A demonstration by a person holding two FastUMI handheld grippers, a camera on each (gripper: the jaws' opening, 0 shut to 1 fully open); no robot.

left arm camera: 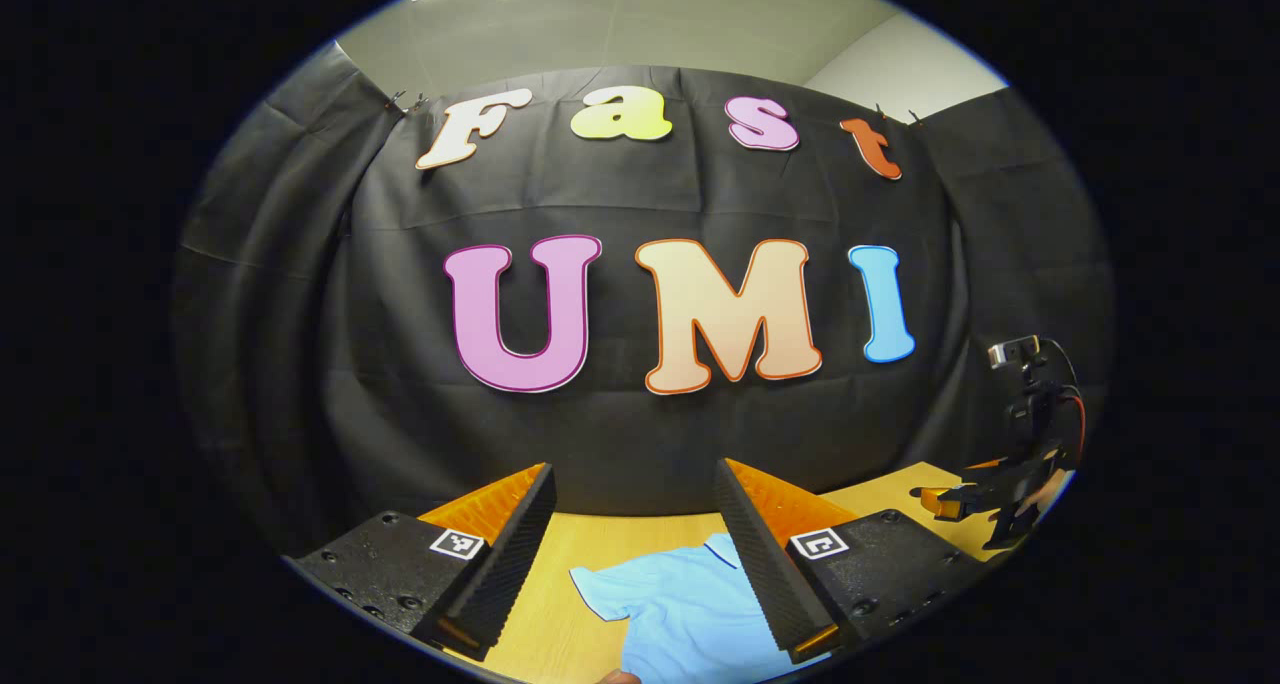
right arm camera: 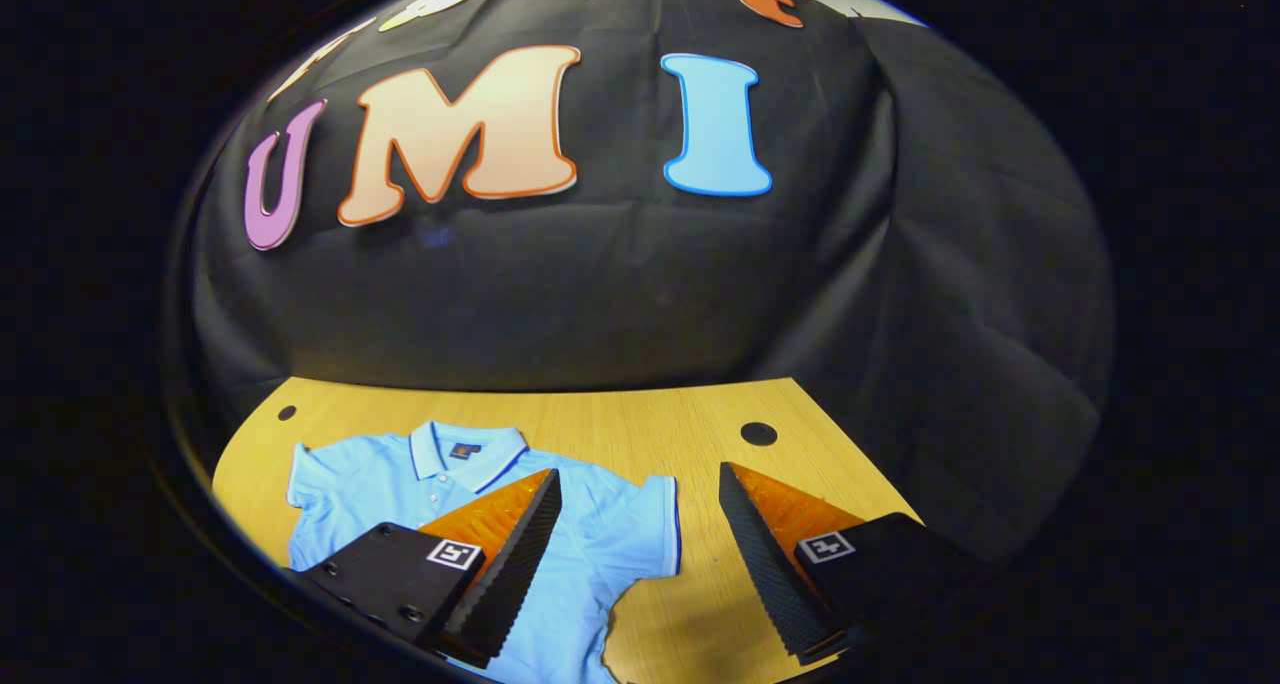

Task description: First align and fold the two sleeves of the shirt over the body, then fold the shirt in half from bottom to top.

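Note:
A light blue polo shirt point(right arm camera: 590, 554) lies flat on the wooden table point(right arm camera: 600, 419), collar toward the back wall and both short sleeves spread out. My right gripper point(right arm camera: 640, 494) hovers open above the shirt's right sleeve point(right arm camera: 655, 524), with nothing between its fingers. In the left gripper view the shirt point(left arm camera: 680, 604) shows low down, its left sleeve point(left arm camera: 605, 589) between the fingers of my left gripper point(left arm camera: 635, 489), which is held open above it. The right gripper point(left arm camera: 950, 504) also appears far right in that view, in the air over the table.
The table point(left arm camera: 590, 534) runs back to the black cloth wall. Two dark round holes point(right arm camera: 758, 432) mark the tabletop behind the shirt, one on each side. Bare wood lies to the right of the shirt.

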